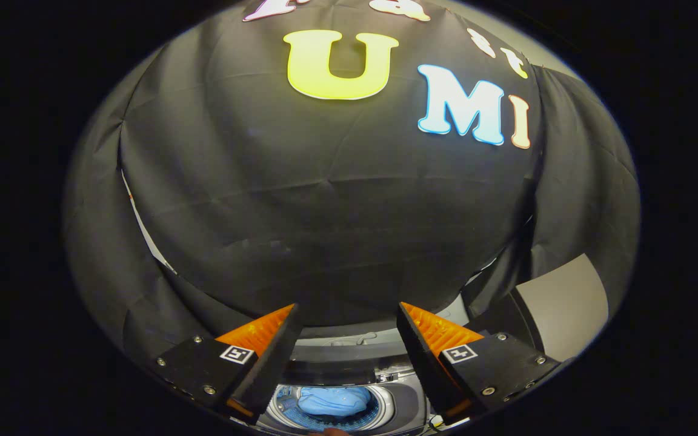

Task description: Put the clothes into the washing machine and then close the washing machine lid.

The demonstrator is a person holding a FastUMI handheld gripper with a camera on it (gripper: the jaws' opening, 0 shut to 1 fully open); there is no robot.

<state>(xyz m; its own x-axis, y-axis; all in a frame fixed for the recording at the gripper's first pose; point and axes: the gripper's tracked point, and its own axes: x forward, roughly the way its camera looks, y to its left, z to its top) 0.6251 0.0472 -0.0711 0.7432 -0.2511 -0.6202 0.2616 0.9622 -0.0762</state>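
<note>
Black cloth hangs as the booth's wall (337, 212) behind everything, and it fills most of what lies beyond my fingers.

Low down, between my fingers and slightly toward six o'clock of them, I see the blue clothes (334, 401) lying bunched inside the round drum of the washing machine (406, 402). They sit below the drum's rim, so I judge the loading step done: the garment rests where it should and nothing of it trails over the edge as far as I can tell.

My gripper (346, 324) is spread wide with nothing between the fingers, which fits having no further need to carry cloth. It hovers above the opening, apart from the clothes.

Outward from the drum, at about three o'clock of my fingers, a pale grey panel (561, 306) stands tilted up; I take it for the machine's raised lid, though I cannot be sure. If so, it stands open to keep the drum reachable, and closing it is what remains. I would need to move toward three o'clock and push it down.
</note>
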